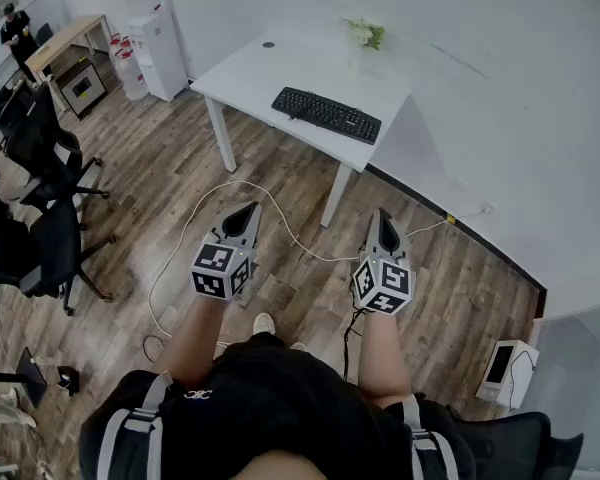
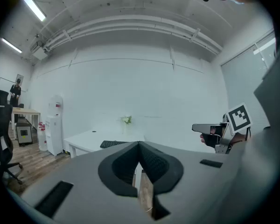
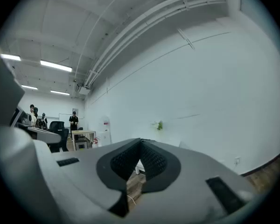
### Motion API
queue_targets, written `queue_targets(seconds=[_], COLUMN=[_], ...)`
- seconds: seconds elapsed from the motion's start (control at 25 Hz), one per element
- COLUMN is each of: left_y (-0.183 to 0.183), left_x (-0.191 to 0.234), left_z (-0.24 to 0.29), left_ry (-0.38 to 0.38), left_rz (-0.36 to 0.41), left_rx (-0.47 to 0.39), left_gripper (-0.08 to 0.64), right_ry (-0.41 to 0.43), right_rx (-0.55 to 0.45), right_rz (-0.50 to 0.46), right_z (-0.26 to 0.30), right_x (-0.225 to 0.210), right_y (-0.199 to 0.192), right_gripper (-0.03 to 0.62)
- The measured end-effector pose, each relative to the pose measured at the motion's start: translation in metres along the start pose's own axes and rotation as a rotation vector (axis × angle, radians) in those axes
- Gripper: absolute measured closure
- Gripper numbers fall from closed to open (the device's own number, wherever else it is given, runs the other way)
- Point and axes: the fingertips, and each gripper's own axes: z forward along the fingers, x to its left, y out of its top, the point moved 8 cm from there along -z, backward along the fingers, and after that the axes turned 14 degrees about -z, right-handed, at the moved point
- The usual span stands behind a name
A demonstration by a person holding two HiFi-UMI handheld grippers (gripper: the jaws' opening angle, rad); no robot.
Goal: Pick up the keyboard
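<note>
Both left gripper (image 1: 254,206) and right gripper (image 1: 382,213) were closed, empty, far from the keyboard (image 1: 326,114). Stepping closer first looked wisest.

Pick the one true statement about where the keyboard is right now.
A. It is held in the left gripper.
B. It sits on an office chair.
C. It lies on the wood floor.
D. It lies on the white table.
D: the keyboard lies flat on the table, apart from the left gripper and the right gripper, which are both shut with nothing between their jaws.
</note>
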Motion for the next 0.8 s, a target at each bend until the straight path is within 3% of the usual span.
queue_targets(seconds=[0.4, 0.8], left_y=[0.008, 0.027], left_x=[0.001, 0.012], left_z=[-0.015, -0.010], left_ry=[0.027, 0.027], left_rz=[-0.013, -0.011], left_rx=[-0.048, -0.085], left_gripper=[0.560, 0.560], right_ry=[0.038, 0.009], right_rx=[-0.025, -0.056], right_rz=[0.009, 0.028], right_z=[-0.004, 0.007], right_x=[0.011, 0.013], right_y=[0.009, 0.023], right_gripper=[0.588, 0.588])
